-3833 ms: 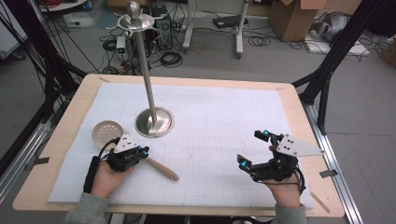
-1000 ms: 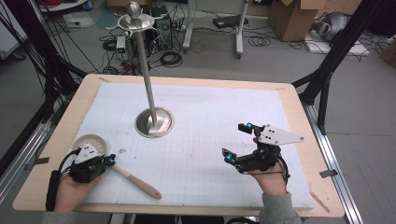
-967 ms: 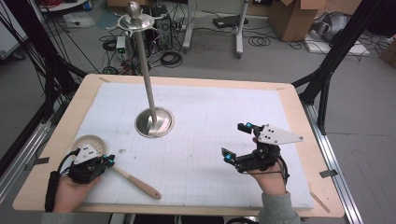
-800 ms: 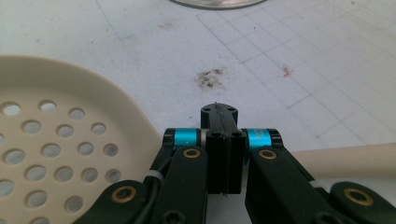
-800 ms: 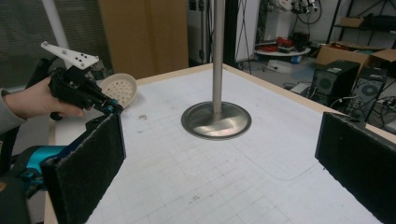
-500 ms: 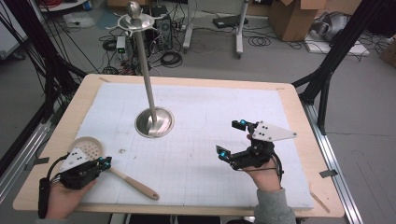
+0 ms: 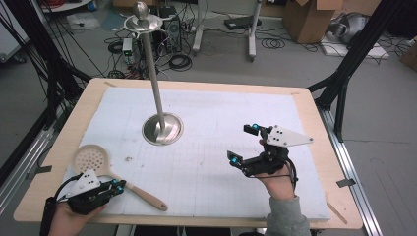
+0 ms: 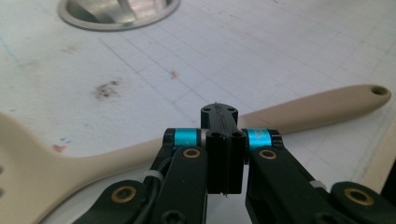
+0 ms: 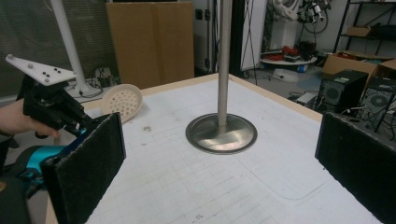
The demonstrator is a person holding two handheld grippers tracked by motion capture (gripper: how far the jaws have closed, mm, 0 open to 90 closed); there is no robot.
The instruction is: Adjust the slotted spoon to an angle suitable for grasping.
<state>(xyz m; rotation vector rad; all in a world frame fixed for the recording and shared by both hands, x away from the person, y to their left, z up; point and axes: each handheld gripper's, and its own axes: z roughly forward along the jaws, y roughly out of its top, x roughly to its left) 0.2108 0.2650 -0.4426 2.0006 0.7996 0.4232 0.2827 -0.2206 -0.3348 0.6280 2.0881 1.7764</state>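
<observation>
Jaws of the left gripper [image 8: 219,140] are pressed together with nothing between them, poised just above the handle of the slotted spoon [image 8: 299,109]; those of the right gripper [image 7: 246,147] stand wide apart over bare mat. Judging from this, the work has barely begun: the spoon lies flat on the desk [image 7: 59,147] at its near left corner, ungrasped, and the metal stand [image 7: 162,129] with its hanging ring on top carries nothing. Grasping, lifting and hanging probably all remain. From the left gripper view, the hole in the handle's end and the closed jaw tips are plain; from the high view, the spoon's perforated bowl and the stand's full height are clear.
</observation>
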